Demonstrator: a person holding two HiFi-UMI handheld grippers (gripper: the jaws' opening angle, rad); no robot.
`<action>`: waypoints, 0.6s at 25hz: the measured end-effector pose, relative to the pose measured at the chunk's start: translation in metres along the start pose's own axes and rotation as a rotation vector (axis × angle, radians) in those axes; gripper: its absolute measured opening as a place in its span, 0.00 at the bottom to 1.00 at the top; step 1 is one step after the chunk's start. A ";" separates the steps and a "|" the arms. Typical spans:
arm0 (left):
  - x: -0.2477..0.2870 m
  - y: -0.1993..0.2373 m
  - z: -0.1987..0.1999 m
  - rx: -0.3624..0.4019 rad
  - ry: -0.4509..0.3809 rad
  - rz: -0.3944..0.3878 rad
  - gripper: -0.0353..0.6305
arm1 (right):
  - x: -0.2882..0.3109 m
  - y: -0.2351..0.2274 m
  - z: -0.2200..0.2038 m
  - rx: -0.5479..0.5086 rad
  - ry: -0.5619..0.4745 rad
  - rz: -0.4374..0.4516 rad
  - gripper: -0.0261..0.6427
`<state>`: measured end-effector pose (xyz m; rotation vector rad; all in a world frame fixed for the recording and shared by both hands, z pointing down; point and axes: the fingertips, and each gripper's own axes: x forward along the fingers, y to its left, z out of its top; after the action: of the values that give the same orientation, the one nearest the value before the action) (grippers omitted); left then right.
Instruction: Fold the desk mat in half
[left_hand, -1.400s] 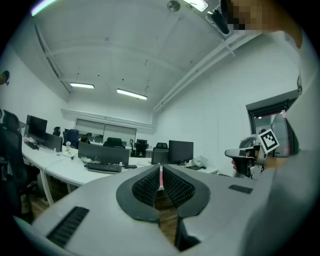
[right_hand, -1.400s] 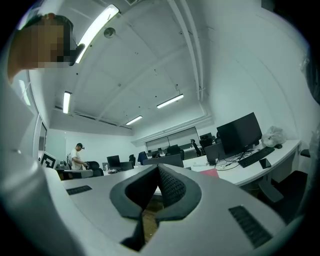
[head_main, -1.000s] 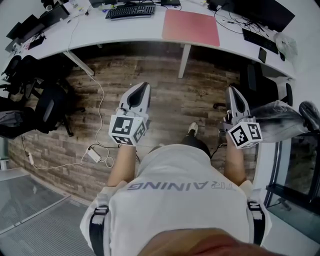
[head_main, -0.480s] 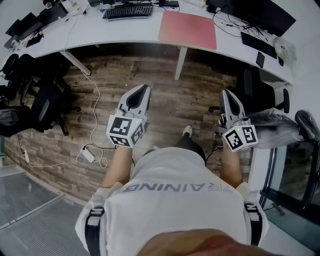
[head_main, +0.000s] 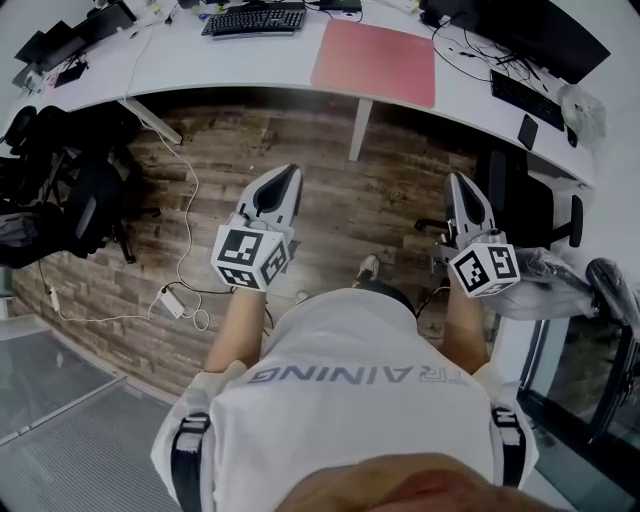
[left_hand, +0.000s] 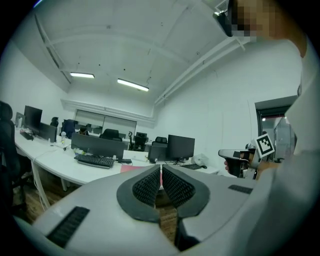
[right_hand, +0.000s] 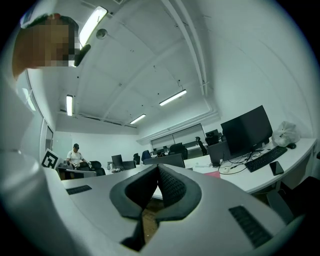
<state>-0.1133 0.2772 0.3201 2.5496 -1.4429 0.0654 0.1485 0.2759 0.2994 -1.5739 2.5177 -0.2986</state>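
A pink desk mat lies flat on the white desk at the top of the head view. Both grippers hang over the wooden floor, well short of the desk and pointing toward it. The left gripper is shut with nothing between its pads. My right gripper is also shut and empty. In the left gripper view the closed jaws hide most of the mat; a pink sliver shows beside them. The right gripper view shows its shut jaws and a bit of the mat past them.
A black keyboard lies left of the mat; a monitor, second keyboard and phone lie to its right. Office chairs stand at left, another chair at right. A cable and power strip trail across the floor.
The person has stepped a little toward the desk, so the mat looks slightly nearer. Both grippers have risen a bit in the head view and stay shut.
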 end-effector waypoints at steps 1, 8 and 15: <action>0.010 -0.001 0.002 0.002 -0.001 0.006 0.11 | 0.005 -0.009 0.002 0.000 -0.001 0.002 0.07; 0.082 -0.018 0.001 -0.011 0.032 0.032 0.11 | 0.033 -0.090 0.002 0.038 0.049 -0.031 0.07; 0.138 -0.039 0.003 -0.007 0.039 0.052 0.11 | 0.050 -0.157 0.004 0.067 0.079 -0.037 0.07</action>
<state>-0.0086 0.1801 0.3303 2.4907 -1.4924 0.1167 0.2642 0.1629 0.3331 -1.6158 2.5099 -0.4547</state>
